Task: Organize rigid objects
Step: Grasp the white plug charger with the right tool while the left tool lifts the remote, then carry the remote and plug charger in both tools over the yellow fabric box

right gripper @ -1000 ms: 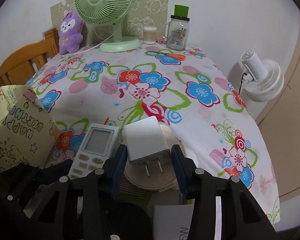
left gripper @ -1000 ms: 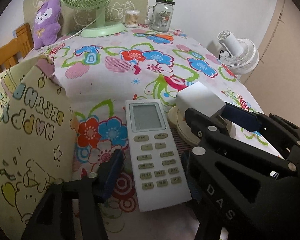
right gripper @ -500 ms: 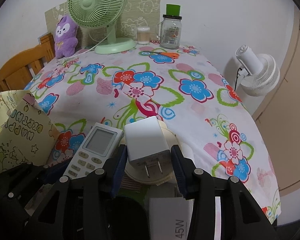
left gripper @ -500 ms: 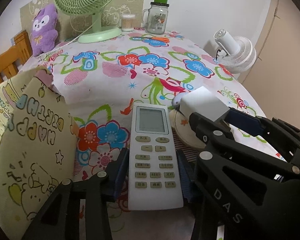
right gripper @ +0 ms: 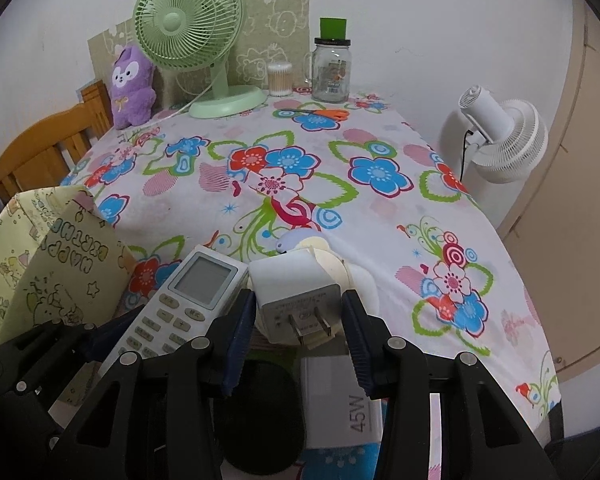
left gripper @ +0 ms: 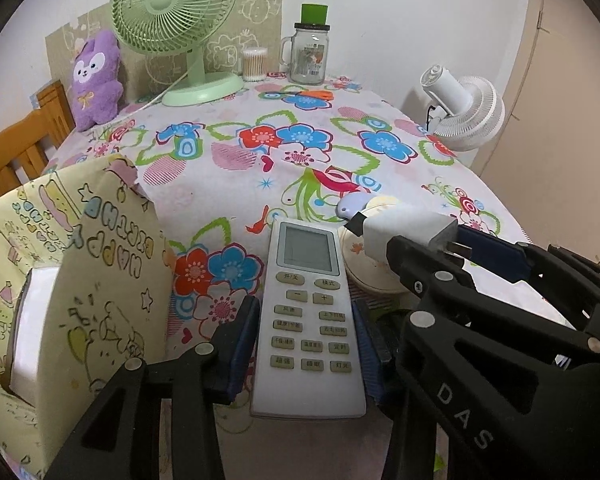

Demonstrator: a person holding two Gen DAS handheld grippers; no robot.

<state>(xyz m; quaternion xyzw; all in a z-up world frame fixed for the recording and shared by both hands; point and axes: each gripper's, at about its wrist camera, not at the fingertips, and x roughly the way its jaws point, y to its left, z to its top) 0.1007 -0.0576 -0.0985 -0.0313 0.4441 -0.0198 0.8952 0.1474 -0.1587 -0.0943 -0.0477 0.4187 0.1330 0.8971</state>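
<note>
A white remote control (left gripper: 306, 280) with a grey screen lies between the blue pads of my left gripper (left gripper: 306, 346), which is shut on its lower half above the flowered tablecloth (left gripper: 260, 148). My right gripper (right gripper: 298, 318) is shut on a white plug charger (right gripper: 296, 292), prongs pointing back at the camera. In the left wrist view the right gripper (left gripper: 444, 242) sits close on the right with the charger (left gripper: 404, 228). The right wrist view shows the remote (right gripper: 196, 292) at lower left, with the left gripper (right gripper: 160, 332) partly hidden behind it.
A yellow birthday gift bag (left gripper: 100, 280) stands open at the left. A round cream disc (left gripper: 364, 276) and a lilac piece (left gripper: 352, 204) lie under the charger. A white 45W box (right gripper: 340, 400) and a black round thing (right gripper: 260, 416) sit below. Green fan (left gripper: 176, 12), plush, jar, scissors line the back.
The left gripper's jaws closed in from wide apart onto the remote's sides. Both grippers drew back and up a little; the charger stayed in the right gripper.
</note>
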